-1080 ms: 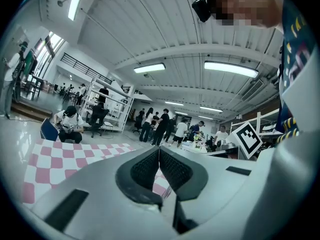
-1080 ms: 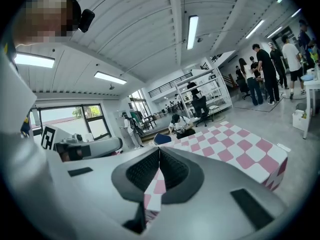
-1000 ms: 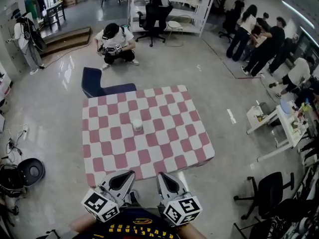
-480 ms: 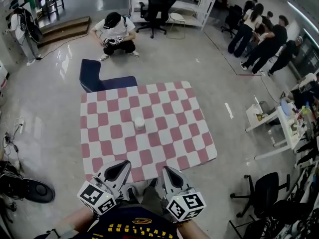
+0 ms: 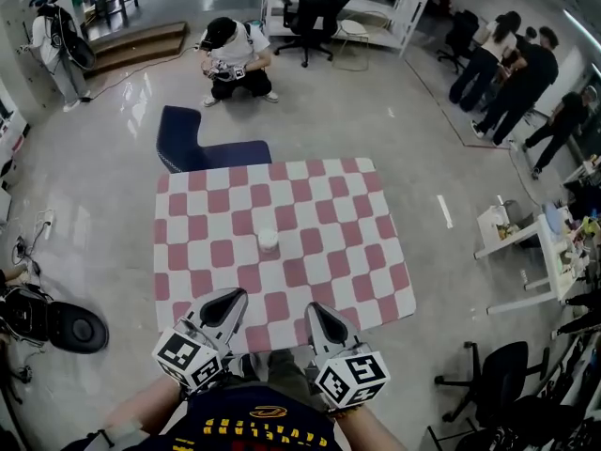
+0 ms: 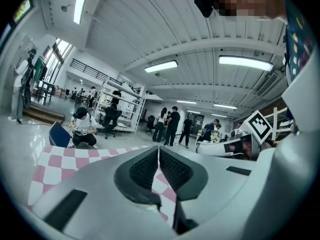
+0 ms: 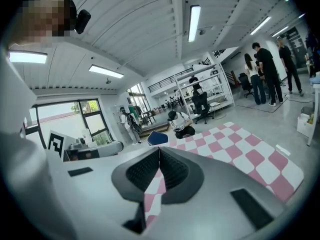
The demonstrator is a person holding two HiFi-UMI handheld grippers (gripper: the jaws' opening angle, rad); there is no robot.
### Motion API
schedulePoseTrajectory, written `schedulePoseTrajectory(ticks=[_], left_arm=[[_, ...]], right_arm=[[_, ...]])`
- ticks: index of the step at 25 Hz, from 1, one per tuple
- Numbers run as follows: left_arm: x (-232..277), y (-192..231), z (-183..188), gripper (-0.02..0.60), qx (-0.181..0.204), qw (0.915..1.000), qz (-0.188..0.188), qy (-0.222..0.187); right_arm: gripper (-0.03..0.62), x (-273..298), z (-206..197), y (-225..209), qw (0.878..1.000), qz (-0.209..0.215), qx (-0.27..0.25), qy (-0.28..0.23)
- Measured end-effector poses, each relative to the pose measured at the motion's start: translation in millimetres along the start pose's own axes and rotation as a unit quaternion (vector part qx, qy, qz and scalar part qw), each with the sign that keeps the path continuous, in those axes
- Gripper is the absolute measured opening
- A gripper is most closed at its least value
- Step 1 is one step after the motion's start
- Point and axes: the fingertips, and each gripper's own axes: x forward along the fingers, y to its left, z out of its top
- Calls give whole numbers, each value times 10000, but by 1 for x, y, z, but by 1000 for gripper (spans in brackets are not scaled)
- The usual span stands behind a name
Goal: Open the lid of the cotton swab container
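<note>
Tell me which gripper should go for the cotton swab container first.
Left, but only narrowly. In the head view the left gripper sits slightly nearer the cotton swab container than the right gripper does. Both are shut and empty, so either would have to open first.

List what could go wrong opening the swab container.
1. The left gripper and right gripper have jaws shut; reaching in like that could knock the small cotton swab container over.
2. It stands free on the checkered tablecloth, so prying it open unbraced would likely tip or slide it.
</note>
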Motion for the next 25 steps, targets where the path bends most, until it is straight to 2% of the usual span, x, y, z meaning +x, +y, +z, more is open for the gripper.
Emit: schedulePoseTrajectory(ticks=[6,18,25], left_arm=[[37,38,-22,5,30,9988,459,141],[99,102,-104,8,245,9871,983,1240],[131,118,-139,96,364,9787,1089,1703]], right_arm=[[11,28,7,-27,9998,90,-78,186],[11,77,11,-59,9985,295,-21,469],[11,94,10,-79,9978,280,75,599]])
